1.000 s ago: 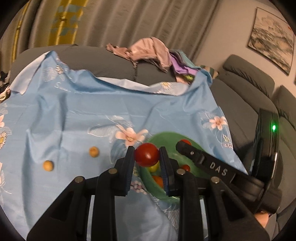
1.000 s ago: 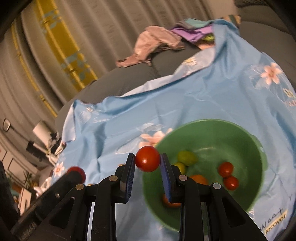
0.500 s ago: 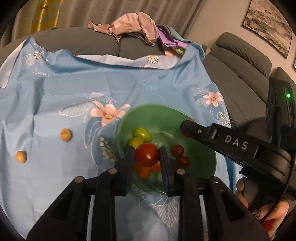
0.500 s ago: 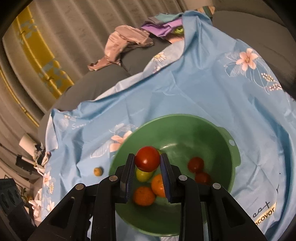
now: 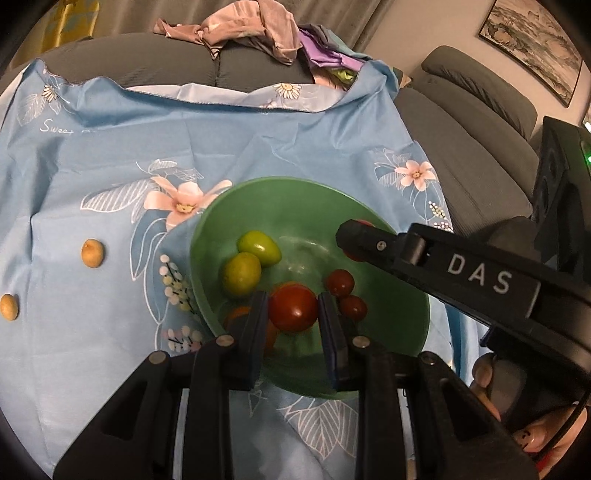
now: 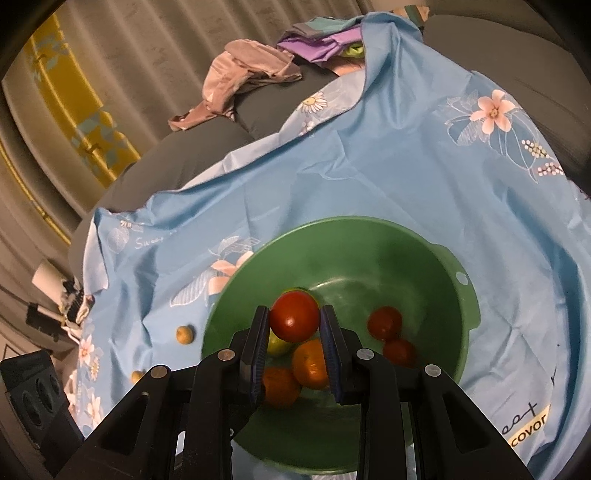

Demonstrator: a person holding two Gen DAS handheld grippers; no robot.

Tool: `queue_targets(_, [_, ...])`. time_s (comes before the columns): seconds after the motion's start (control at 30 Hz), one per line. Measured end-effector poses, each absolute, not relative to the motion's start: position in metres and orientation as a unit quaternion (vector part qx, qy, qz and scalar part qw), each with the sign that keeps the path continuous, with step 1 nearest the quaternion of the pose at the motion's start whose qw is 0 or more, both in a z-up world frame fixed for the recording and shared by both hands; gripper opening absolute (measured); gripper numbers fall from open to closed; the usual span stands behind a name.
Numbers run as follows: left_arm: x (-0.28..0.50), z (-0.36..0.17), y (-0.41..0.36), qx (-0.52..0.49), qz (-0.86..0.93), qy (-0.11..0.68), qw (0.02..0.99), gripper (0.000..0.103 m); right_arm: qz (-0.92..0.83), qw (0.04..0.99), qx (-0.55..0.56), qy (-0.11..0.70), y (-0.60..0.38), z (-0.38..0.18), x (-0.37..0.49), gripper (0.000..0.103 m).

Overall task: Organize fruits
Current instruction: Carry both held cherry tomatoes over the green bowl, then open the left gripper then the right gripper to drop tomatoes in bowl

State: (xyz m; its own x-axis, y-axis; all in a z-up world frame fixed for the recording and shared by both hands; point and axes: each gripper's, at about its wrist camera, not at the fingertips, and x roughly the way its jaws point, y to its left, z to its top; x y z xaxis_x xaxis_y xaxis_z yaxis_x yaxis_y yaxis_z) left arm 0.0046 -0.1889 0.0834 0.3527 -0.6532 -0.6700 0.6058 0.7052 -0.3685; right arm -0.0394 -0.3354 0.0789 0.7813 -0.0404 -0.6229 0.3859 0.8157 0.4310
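A green bowl (image 5: 295, 199) sits on a blue flowered cloth (image 5: 110, 155); it also shows in the right wrist view (image 6: 369, 240). My left gripper (image 5: 293, 314) is shut on a red tomato (image 5: 293, 312) held over the bowl. My right gripper (image 6: 294, 325) is shut on another red tomato (image 6: 294, 315), also over the bowl. The right gripper's finger (image 5: 436, 266) crosses the bowl's right side in the left wrist view. Inside lie two green fruits (image 5: 242, 273), small red tomatoes (image 5: 340, 282) and oranges (image 6: 310, 363).
Two small tan fruits (image 5: 92, 253) lie on the cloth left of the bowl; one also shows in the right wrist view (image 6: 184, 335). A pile of clothes (image 5: 251, 29) lies on the grey sofa back. Sofa cushions (image 5: 472, 147) stand to the right.
Both grippers, each still holding its tomato, have moved forward and down over the bowl, which now looks larger and more central in both views.
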Motion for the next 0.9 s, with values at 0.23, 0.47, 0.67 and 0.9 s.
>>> queue_targets(0.23, [0.002, 0.081, -0.196, -0.021, -0.392, 0.425, 0.816, 0.026, -0.111, 0.893, 0.302, 0.313, -0.347, 0.072, -0.039, 0.030])
queue_targets(0.47, [0.001, 0.078, -0.201, -0.011, -0.396, 0.428, 0.812, 0.026, -0.096, 0.885, 0.332, 0.312, -0.356, 0.066, -0.041, 0.030])
queue_targets(0.67, [0.001, 0.077, -0.204, -0.013, -0.402, 0.430, 0.809, 0.026, -0.106, 0.883, 0.332, 0.315, -0.358, 0.066, -0.041, 0.030])
queue_targets(0.9, [0.002, 0.076, -0.202, -0.024, -0.399, 0.429, 0.810, 0.027, -0.125, 0.880, 0.324, 0.325, -0.358, 0.065, -0.041, 0.030])
